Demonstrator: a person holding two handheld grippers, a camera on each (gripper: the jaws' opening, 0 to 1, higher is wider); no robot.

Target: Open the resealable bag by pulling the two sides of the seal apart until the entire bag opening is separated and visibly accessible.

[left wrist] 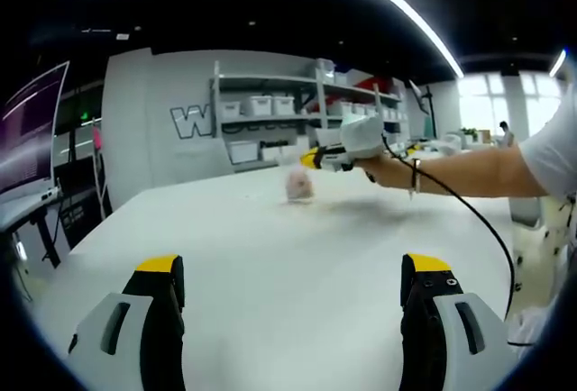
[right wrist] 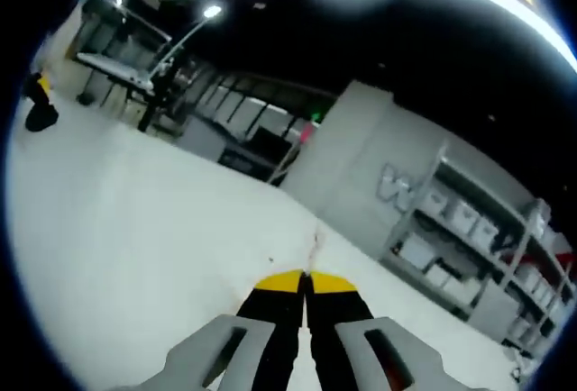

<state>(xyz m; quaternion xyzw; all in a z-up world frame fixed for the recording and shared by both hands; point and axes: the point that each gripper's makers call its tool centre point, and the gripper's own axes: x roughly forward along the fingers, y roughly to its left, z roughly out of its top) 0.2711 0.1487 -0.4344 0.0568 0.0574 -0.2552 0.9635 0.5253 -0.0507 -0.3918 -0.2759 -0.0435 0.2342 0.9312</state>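
A white bench [left wrist: 270, 265] stretches ahead of the left claw [left wrist: 293, 278], whose two yellow-tipped jaws stand wide apart and hold nothing. Far ahead of it, near the bench's far edge, the right claw [left wrist: 311, 159] reaches in from the right, held by a gloved hand [left wrist: 361, 139] on a bare forearm. Just below that claw's yellow tip hangs a small, blurred pinkish resealable bag [left wrist: 299, 186]. In the right gripper view, the right claw [right wrist: 305, 280] has its jaws pressed together; a thin sliver of the bag [right wrist: 315, 245] shows just beyond the tips. Shelves [left wrist: 270, 107] with white bins line the wall behind.
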